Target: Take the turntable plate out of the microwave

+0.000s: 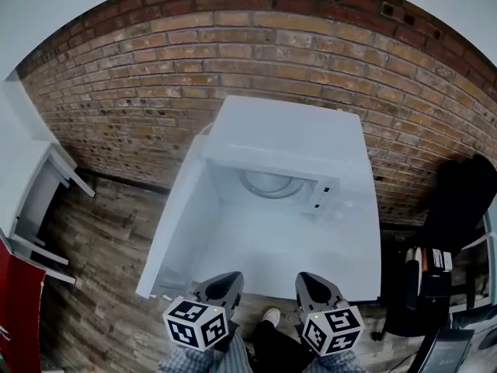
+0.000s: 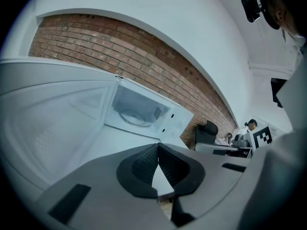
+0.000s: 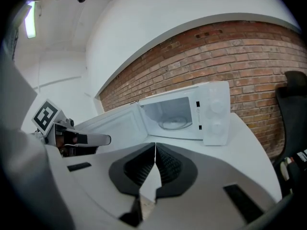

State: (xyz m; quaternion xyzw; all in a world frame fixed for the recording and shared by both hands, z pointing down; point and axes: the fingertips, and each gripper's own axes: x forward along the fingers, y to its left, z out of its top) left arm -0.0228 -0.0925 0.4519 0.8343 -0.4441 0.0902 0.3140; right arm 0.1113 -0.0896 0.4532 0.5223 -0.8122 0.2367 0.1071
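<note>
While held short of the oven, left gripper [image 2: 158, 153]: grey two-jaw tool, ribbed dark pads [image 2: 143, 165] pressed together, nothing between them.
Right gripper [image 3: 154, 152]: same build, jaws likewise closed and empty, level with its partner at the near edge of a white tabletop [image 1: 272, 259].
White boxy microwave [image 1: 299, 134]: set on that tabletop against a red brick wall [image 1: 140, 92]; white door [image 1: 180, 216] swung fully open to the left.
Round clear glass turntable plate [image 3: 173, 123]: seated flat on the cavity floor, well apart from both grippers, untouched.
Step in hand: approach to the cavity, judged to be the very outset of the task.
Done well: open one pair of jaws before entering the mouth; come in low and level; pinch the near rim of the plate, one pad above, one below.
Second gripper: best placed on the opposite rim to share the weight.
Lift: only enough to clear any seating beneath, then straight out, kept flat.
Risk: smooth glass liable to slip from a thin rim pinch; door edge and cavity roof easy to knock.
</note>
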